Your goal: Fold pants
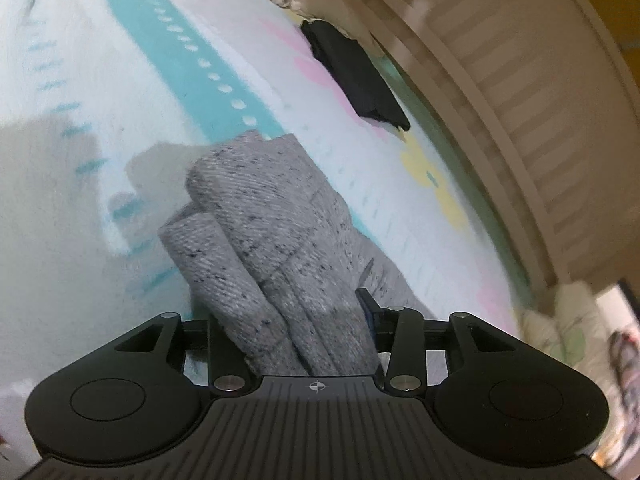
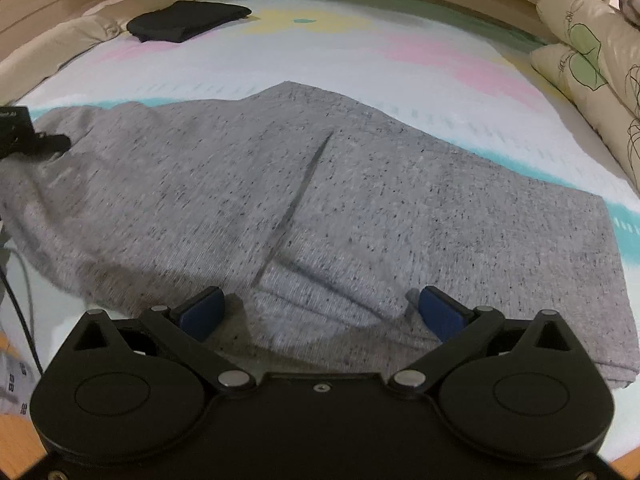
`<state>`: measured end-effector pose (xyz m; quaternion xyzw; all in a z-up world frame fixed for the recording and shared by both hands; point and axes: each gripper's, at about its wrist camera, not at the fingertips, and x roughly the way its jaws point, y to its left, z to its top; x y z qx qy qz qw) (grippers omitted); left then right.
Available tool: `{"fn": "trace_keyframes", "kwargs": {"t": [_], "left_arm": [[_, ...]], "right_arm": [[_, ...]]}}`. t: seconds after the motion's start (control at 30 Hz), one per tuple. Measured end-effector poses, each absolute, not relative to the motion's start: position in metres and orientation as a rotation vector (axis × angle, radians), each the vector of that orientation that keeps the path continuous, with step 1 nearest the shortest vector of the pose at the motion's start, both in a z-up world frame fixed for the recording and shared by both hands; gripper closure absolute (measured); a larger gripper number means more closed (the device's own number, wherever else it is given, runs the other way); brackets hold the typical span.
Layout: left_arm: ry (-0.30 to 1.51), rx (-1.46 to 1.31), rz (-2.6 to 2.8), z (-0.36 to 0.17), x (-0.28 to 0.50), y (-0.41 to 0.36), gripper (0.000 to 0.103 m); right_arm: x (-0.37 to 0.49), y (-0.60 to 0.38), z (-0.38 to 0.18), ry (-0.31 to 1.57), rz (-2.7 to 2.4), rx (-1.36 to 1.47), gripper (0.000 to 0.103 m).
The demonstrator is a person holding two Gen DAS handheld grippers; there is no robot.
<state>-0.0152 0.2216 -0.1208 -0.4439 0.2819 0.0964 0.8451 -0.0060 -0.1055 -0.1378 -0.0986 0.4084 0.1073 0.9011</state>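
No brand or label legible; small white print on a black device [image 2: 14, 128] at far left of the right view is too blurred to read.

My left gripper [image 1: 292, 320]: jaws partly open, w/ a bunched roll of the grey pants [image 1: 272, 240] standing up between them. Only one blue pad shows, at the cloth's right edge; can't tell if either pad presses on the fabric.

My right gripper [image 2: 320, 312]: jaws spread wide, blue pads well apart, nothing clamped. They hover just over the near hem of the pants [image 2: 320, 184], which lie spread flat across mid-frame, speckled grey, w/ a dark diagonal crease near centre.

All this sits on a bed [image 2: 360, 60] w/ a white cover printed in teal stripes, pink and yellow patches. A folded black garment [image 2: 188, 20] lies upper left in the right view, well apart from the pants. Cream pillows [image 2: 580, 52] w/ a green leaf print at upper right. Slatted wooden bed frame [image 1: 500, 80] curves along the upper right of the left view.
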Motion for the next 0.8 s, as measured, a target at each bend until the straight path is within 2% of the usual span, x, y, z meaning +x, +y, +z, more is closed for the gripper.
{"fn": "trace_keyframes", "kwargs": {"t": [0.07,0.1,0.23,0.4,0.5,0.67,0.8], "left_arm": [[0.584,-0.962,0.201,-0.123,-0.015,0.225,0.069],[0.592,-0.944,0.212,-0.123,-0.015,0.225,0.077],[0.552,-0.823,0.211,-0.105,-0.017,0.214,0.083],[0.441,-0.61,0.14,-0.062,-0.021,0.186,0.083],[0.39,-0.534,0.104,-0.045,-0.025,0.171,0.083],[0.356,-0.481,0.06,-0.032,-0.029,0.156,0.083],[0.333,-0.471,0.033,-0.022,-0.033,0.149,0.083]], "right_arm": [[-0.006,-0.105,-0.138,0.844,0.225,-0.211,0.0],[-0.007,-0.106,-0.138,0.842,0.226,-0.209,0.0],[-0.014,-0.106,-0.142,0.809,0.228,-0.215,0.0],[-0.013,-0.105,-0.128,0.804,0.252,-0.257,0.003],[-0.021,-0.113,-0.116,0.731,0.218,-0.224,0.002],[-0.028,-0.107,-0.137,0.828,0.253,-0.275,0.001],[-0.034,-0.101,-0.132,0.78,0.282,-0.352,0.002]]}}
